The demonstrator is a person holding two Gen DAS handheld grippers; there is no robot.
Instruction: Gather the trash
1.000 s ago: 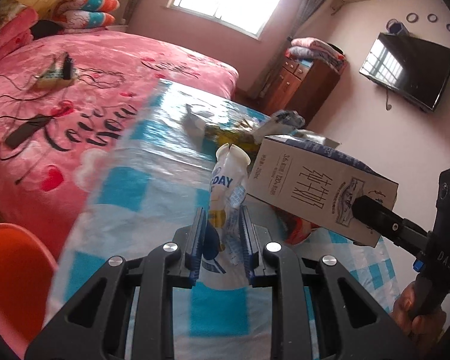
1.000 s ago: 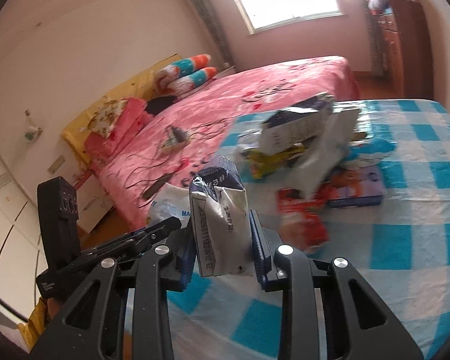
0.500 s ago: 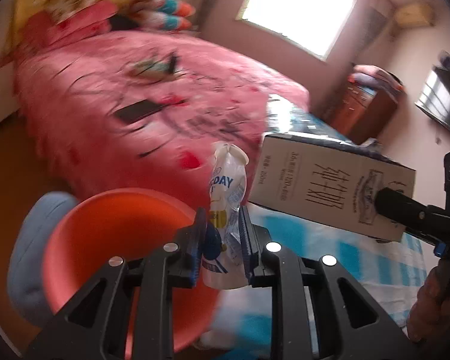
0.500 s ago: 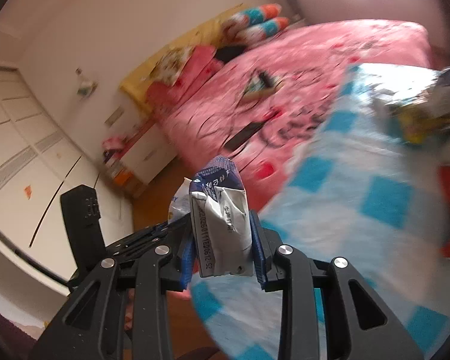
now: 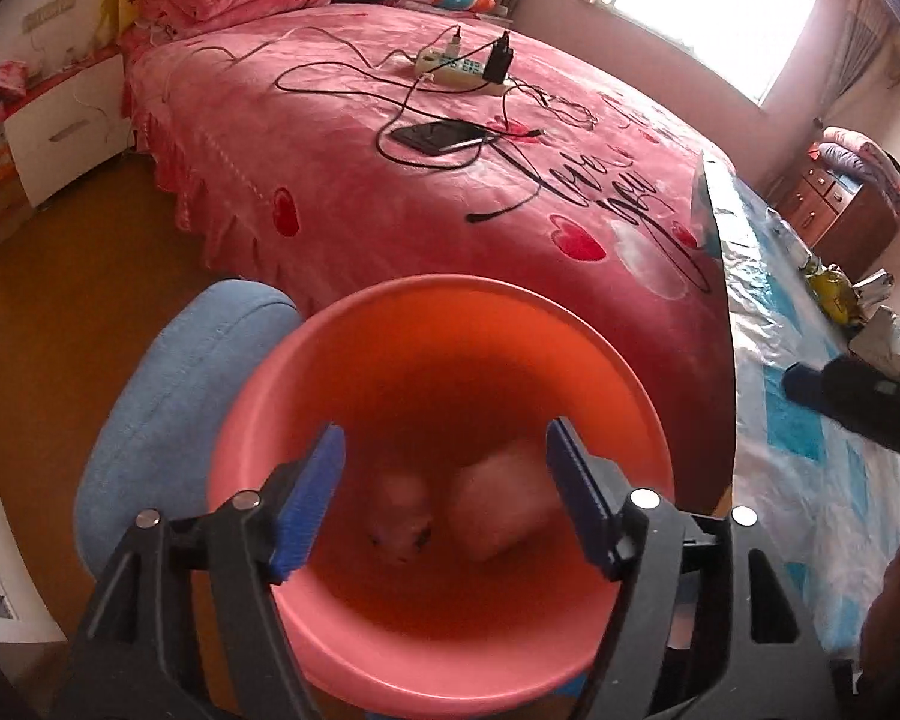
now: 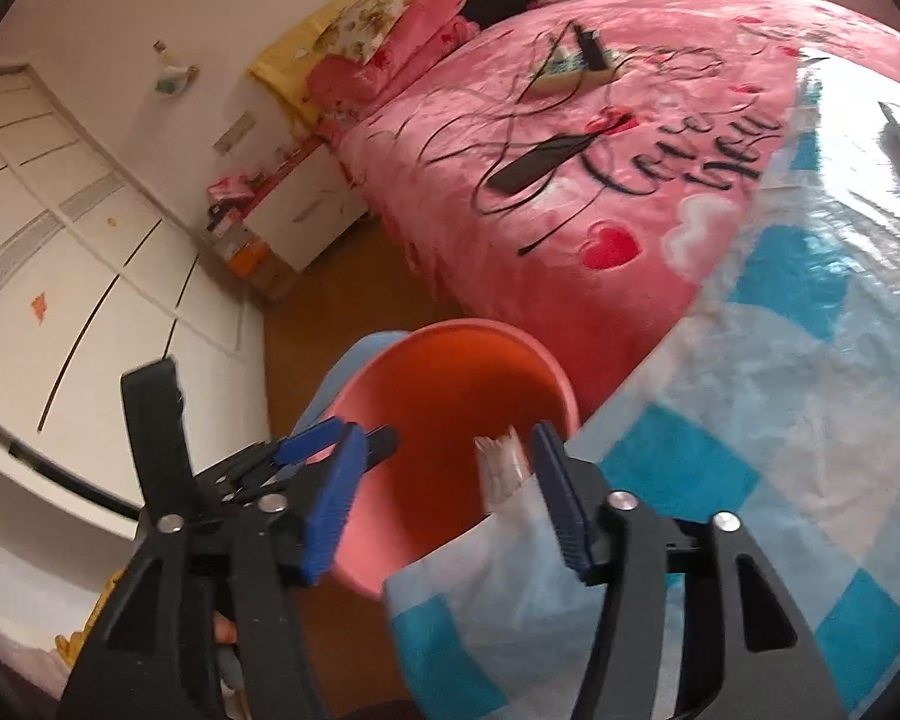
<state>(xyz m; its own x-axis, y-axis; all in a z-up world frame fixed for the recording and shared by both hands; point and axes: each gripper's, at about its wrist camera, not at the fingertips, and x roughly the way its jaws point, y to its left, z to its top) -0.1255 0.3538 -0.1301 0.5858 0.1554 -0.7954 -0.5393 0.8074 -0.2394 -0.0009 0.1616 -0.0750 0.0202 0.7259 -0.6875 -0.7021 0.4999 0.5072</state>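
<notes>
An orange-pink plastic bin (image 5: 600, 360) stands on the floor beside the table. My left gripper (image 5: 444, 498) is open and empty right above its mouth. Two blurred pieces of trash lie in the bottom: a pouch (image 5: 399, 516) and a carton (image 5: 504, 510). In the right wrist view the bin (image 6: 444, 360) is just off the table corner, and my right gripper (image 6: 444, 504) is open over its rim. The carton (image 6: 501, 462) shows between its fingers, blurred, at the bin's inner edge. More wrappers (image 5: 834, 294) lie on the table further off.
A blue padded stool (image 5: 168, 396) stands against the bin. The pink bed (image 5: 450, 180) carries a phone (image 5: 441, 137), cables and a power strip (image 5: 459, 63). The blue-checked table (image 6: 780, 450) is to the right. White cabinets (image 6: 90, 240) line the left wall.
Both grippers swung from the table to over the bin and opened. The pouch left the left gripper and the carton left the right; both now sit in the bin.
</notes>
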